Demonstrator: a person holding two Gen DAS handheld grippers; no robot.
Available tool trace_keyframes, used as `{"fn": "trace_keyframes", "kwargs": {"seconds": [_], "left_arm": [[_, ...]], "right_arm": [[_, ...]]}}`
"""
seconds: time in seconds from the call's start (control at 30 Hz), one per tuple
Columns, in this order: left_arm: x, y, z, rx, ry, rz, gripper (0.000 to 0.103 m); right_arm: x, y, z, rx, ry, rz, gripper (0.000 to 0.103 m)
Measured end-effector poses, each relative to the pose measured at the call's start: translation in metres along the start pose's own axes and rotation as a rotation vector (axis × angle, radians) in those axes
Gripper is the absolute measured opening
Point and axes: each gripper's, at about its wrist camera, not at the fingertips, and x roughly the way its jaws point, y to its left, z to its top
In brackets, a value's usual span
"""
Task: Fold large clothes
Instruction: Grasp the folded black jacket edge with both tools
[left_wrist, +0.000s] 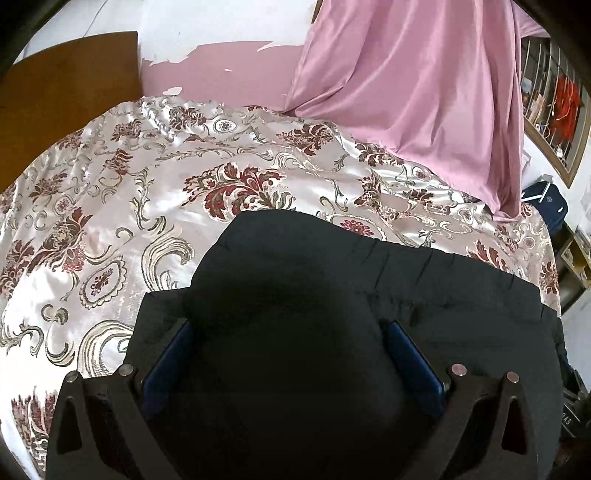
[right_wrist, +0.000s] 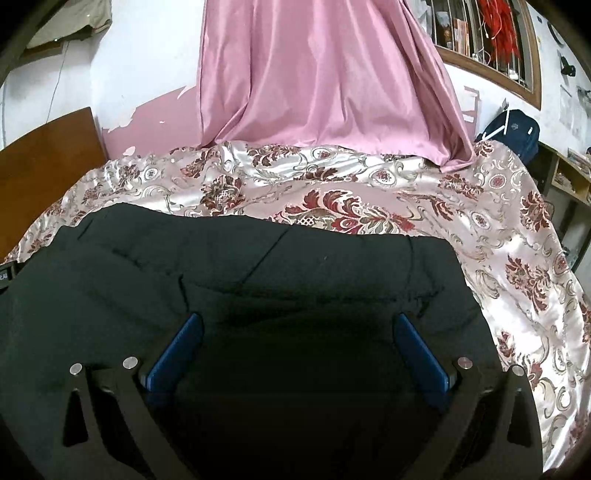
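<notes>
A large black padded garment (left_wrist: 332, 288) lies on a bed with a shiny floral cover (left_wrist: 110, 206). It also shows in the right wrist view (right_wrist: 258, 266), spread wide across the cover (right_wrist: 517, 258). My left gripper (left_wrist: 291, 332) is open, its blue pads (left_wrist: 410, 350) wide apart over a raised mound of the black cloth. My right gripper (right_wrist: 299, 325) is open too, its blue pads (right_wrist: 184, 339) spread over the garment's near part. Neither holds any cloth that I can see.
A pink curtain (left_wrist: 424, 92) hangs at the far side of the bed and drapes onto the cover. A wooden headboard (left_wrist: 66, 74) stands at the left. A barred window (right_wrist: 491, 37), a dark blue bag (right_wrist: 513, 133) and shelves (right_wrist: 569, 177) are at the right.
</notes>
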Motion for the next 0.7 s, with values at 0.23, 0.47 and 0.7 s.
{"fn": "trace_keyframes", "kwargs": {"seconds": [0.23,0.47,0.7], "left_arm": [[0.002,-0.001,0.0,0.004,0.002,0.007,0.103],[0.006,-0.001,0.0,0.004,0.001,0.007,0.103],[0.006,-0.001,0.0,0.005,0.001,0.007,0.103]], "right_arm": [[0.006,-0.003,-0.005,0.022,0.005,0.021,0.102],[0.01,-0.005,-0.008,0.037,0.013,0.033,0.102],[0.014,-0.008,-0.01,0.052,0.019,0.046,0.102]]}}
